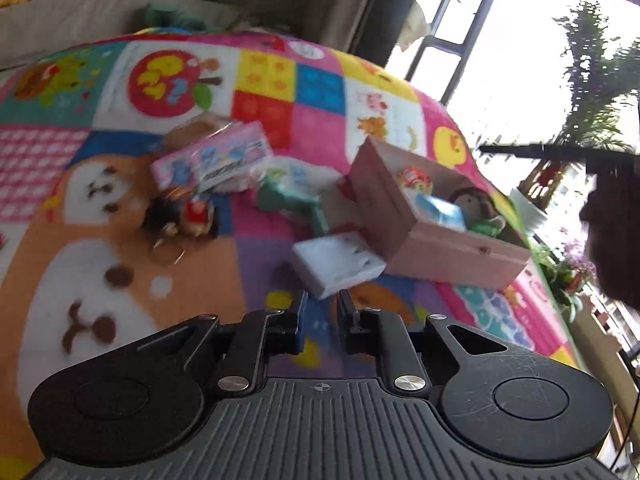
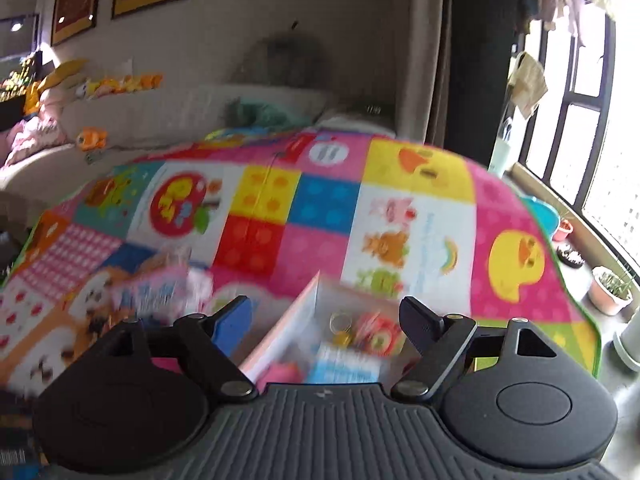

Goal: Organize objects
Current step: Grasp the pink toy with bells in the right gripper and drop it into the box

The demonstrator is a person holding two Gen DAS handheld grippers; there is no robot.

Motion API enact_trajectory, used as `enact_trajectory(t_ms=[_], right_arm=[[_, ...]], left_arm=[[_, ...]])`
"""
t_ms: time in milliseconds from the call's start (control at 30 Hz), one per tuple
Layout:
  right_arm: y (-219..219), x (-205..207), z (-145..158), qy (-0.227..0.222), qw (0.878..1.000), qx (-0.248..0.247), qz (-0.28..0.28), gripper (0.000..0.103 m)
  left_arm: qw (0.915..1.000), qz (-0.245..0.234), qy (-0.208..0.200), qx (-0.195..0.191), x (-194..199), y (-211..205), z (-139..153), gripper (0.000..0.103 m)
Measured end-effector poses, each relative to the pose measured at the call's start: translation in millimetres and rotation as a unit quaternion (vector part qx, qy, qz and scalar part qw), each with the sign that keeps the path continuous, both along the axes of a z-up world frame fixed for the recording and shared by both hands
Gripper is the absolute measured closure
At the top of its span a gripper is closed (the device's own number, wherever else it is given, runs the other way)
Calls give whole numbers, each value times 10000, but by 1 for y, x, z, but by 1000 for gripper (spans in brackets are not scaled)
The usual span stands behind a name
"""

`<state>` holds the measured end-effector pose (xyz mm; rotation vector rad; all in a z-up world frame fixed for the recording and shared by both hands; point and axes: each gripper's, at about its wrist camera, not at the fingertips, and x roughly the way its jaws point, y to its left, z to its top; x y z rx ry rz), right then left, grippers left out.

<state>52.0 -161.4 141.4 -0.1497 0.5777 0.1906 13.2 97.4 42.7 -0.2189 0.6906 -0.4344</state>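
A pink box (image 1: 436, 236) stands open on the colourful play mat (image 1: 320, 92), holding a doll (image 1: 480, 208), a blue pack (image 1: 440, 210) and a red toy (image 1: 414, 180). My left gripper (image 1: 322, 302) is shut on a white tissue pack (image 1: 336, 262) and holds it just left of the box. Pink tissue packs (image 1: 216, 160), a green toy (image 1: 288, 198) and a dark toy (image 1: 184, 220) lie on the mat to the left. My right gripper (image 2: 324, 320) is open above the box (image 2: 288, 332), over its small toys (image 2: 372, 332).
A sofa with cushions (image 2: 160, 120) stands behind the mat. A window ledge with plant pots (image 2: 608, 292) runs along the right. The other gripper's dark edge (image 1: 616, 220) shows at right in the left wrist view. Bare mat lies at the far side.
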Motion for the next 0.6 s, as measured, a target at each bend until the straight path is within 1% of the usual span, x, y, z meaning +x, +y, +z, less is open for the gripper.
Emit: enact_trajectory(t_ms=[33,100,233,300,367,433,500,567,600], right_arm=[[-1,-11,-12,69,10000,-42,43,20],[-2,-32,-34,169,9997,-144,116,18],[-1,-71,-75,361,9986,-325,213,16],[-5,-80,-91,547,9981,-172,229,15],[-8,-82,-102,697,9974,43,178,15],[-11,-80,-110,755,9968,249,51,15],[-15,-77,-111,735,9963,445,-70,15],[-18,-77,-112,674,9957,619,-165,14],[-20,-77,-113,665,9952,687,-196,14]], left_arm=[[10000,16,14,-72,9,-1,2,86],[9994,263,77,-197,28,0,3,86],[9933,1095,-52,-373,62,14,9,86],[9889,1421,-205,-370,88,22,16,86],[9841,1727,-264,-328,123,31,19,86],[9780,2070,-77,-243,167,40,15,86],[9691,2443,250,-245,206,48,5,86],[9600,2688,654,-430,238,55,-11,86],[9573,2722,808,-545,249,55,-17,86]])
